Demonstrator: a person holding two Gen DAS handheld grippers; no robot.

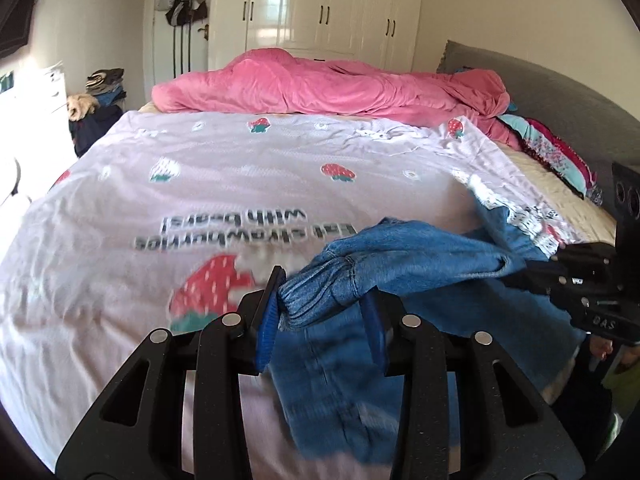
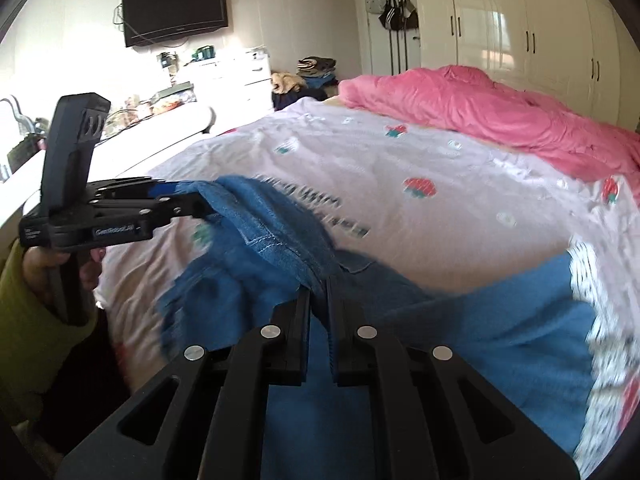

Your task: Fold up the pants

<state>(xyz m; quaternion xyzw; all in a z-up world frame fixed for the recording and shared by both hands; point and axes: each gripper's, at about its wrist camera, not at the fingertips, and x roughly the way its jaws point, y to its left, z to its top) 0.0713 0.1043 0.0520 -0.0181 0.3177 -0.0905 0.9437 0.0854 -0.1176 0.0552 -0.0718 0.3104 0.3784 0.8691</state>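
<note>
In the left wrist view, the left gripper [image 1: 320,304] has its blue-padded fingers [image 1: 266,328] clamped on the gathered elastic waistband of the blue denim pants [image 1: 400,264]. The cloth bunches between the fingers and hangs below them over the bed's pale lilac strawberry-print sheet [image 1: 200,184]. Beyond the fingertips the sheet carries upside-down dark lettering; only "with bears" reads clearly, the line below it being blurred. To the right of the fingers the right gripper [image 1: 532,276] reaches in from the edge, its tips meeting a fold of the same pants, with a small plate lettered "DAS" on its body. Far ahead lie a rumpled pink blanket [image 1: 328,84] and white glossy wardrobe doors [image 1: 320,4].

The right wrist view shows what the other cannot: the right gripper's [image 2: 318,304] black fingers [image 2: 300,320] pressed together on a stitched denim edge, the pants [image 2: 480,320] spreading under and to the right of them on the sheet [image 2: 440,208]. Left of the fingers, the left gripper [image 2: 200,202] is seen from the side, held by a hand [image 2: 44,260] in an olive-green sleeve [image 2: 28,320], denim pinched at its tips. A white label on its body is too blurred to read. A black wall-mounted television [image 2: 174,8] hangs above a cluttered white dresser [image 2: 224,76].
</note>
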